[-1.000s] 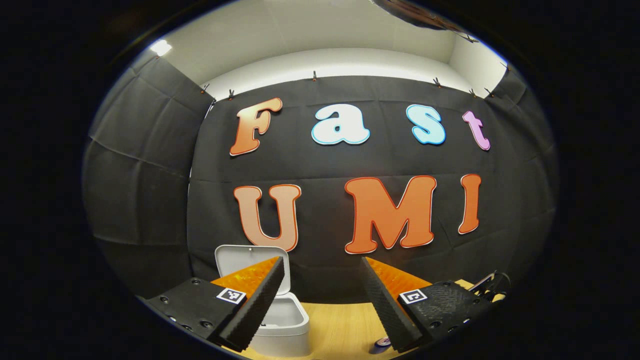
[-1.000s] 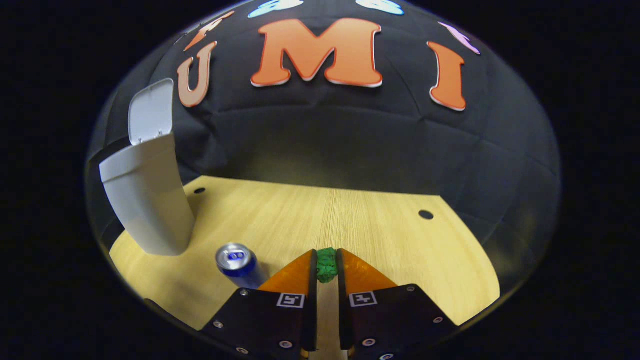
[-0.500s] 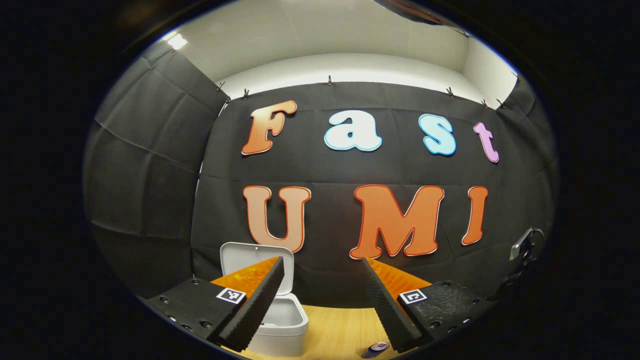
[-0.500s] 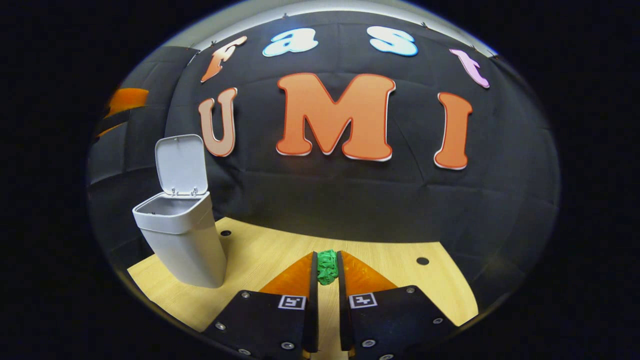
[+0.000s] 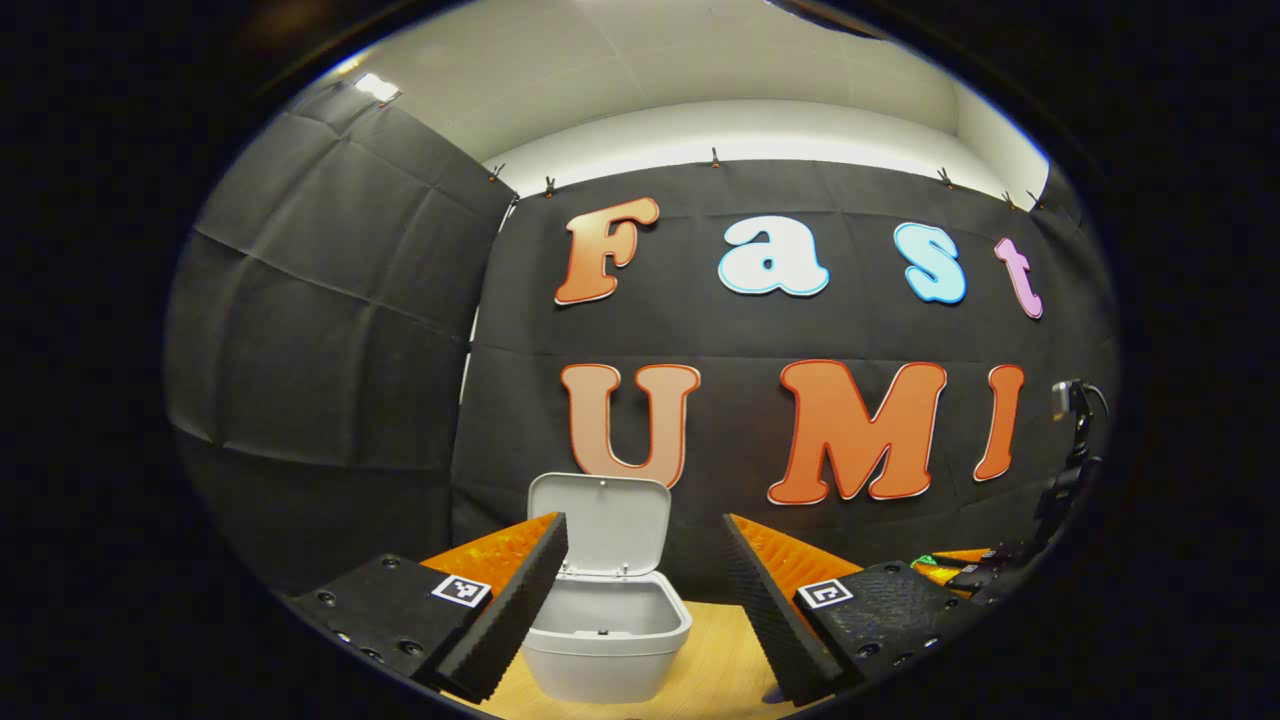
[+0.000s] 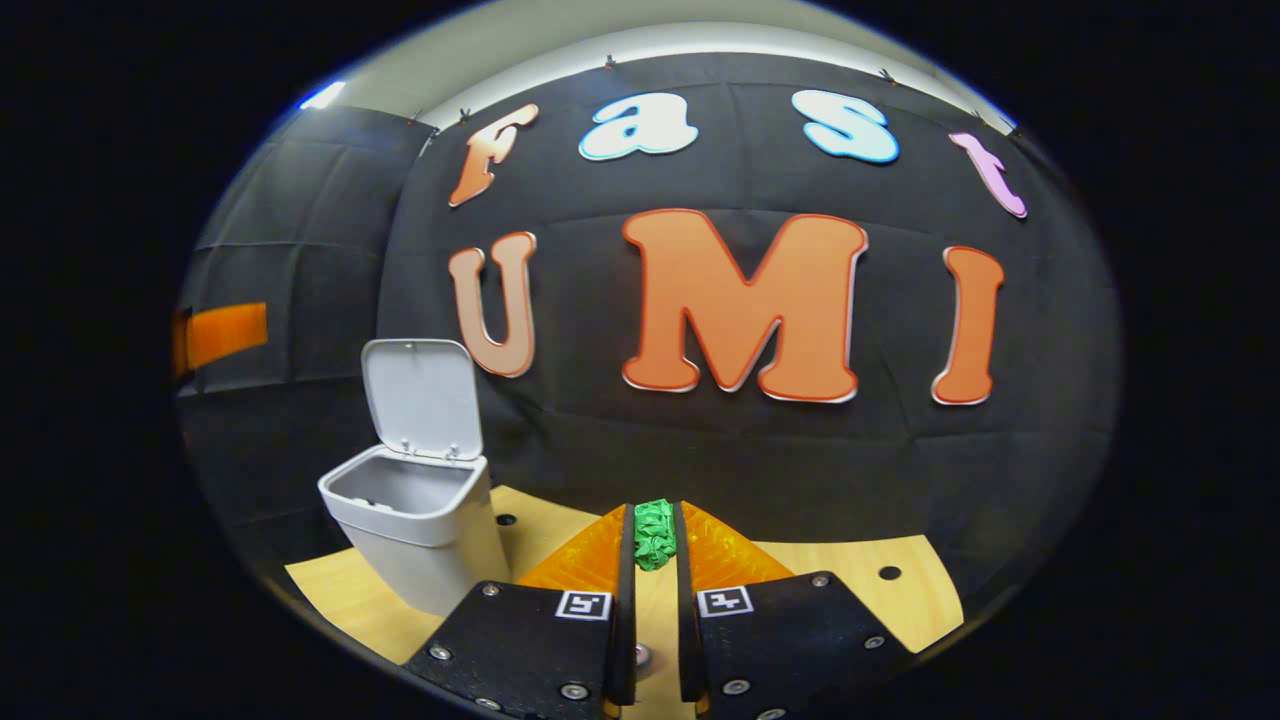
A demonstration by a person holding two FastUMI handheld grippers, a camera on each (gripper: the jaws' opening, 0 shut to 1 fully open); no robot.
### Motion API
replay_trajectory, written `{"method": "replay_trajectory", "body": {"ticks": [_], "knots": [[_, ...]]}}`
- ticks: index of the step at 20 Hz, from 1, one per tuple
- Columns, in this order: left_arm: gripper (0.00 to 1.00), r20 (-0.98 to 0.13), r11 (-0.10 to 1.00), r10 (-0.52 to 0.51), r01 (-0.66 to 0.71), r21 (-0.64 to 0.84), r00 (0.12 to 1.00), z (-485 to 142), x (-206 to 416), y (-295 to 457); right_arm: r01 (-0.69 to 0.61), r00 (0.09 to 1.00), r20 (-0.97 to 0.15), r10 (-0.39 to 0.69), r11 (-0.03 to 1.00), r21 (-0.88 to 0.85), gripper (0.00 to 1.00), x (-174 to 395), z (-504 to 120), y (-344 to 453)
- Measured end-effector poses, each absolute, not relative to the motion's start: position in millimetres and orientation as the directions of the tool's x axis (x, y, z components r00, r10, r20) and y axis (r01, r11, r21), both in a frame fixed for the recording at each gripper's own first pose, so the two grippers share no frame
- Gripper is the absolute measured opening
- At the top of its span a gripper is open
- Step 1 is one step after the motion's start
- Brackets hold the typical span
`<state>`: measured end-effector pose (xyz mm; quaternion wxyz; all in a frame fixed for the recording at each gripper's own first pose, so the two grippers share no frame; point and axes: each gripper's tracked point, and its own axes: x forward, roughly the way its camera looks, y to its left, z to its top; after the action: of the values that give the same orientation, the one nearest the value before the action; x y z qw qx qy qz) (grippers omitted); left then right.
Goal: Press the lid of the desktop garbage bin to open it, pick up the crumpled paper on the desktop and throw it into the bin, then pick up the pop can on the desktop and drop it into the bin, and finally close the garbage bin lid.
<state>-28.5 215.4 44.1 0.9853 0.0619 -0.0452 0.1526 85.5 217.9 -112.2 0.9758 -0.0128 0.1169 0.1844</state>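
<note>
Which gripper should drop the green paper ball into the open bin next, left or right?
Right. The right gripper is already shut on the crumpled paper, and the bin stands open nearby. The left gripper is open and holds nothing.

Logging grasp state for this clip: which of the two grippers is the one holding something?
The right gripper: its fingers are pressed together on the green crumpled paper. The left gripper stands wide open with nothing between its fingers, facing the open bin.

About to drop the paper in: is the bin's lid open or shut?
Open. The lid stands upright behind the garbage bin, whose hollow mouth shows in both views.
</note>
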Motion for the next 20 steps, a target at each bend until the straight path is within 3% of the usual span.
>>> {"method": "replay_trajectory", "body": {"ticks": [9,20], "knots": [[0.97,0.091,0.867,0.474,-0.482,0.125,0.876,39.5,-84.0,291.8,-0.579,0.802,-0.157,0.576,0.815,0.036,0.16,100.2,-89.2,358.2],[0.96,0.091,0.724,0.662,-0.666,0.177,0.744,43.3,-156.5,364.6,-0.686,0.700,-0.197,0.687,0.723,0.084,0.16,107.5,-129.8,490.7]]}}
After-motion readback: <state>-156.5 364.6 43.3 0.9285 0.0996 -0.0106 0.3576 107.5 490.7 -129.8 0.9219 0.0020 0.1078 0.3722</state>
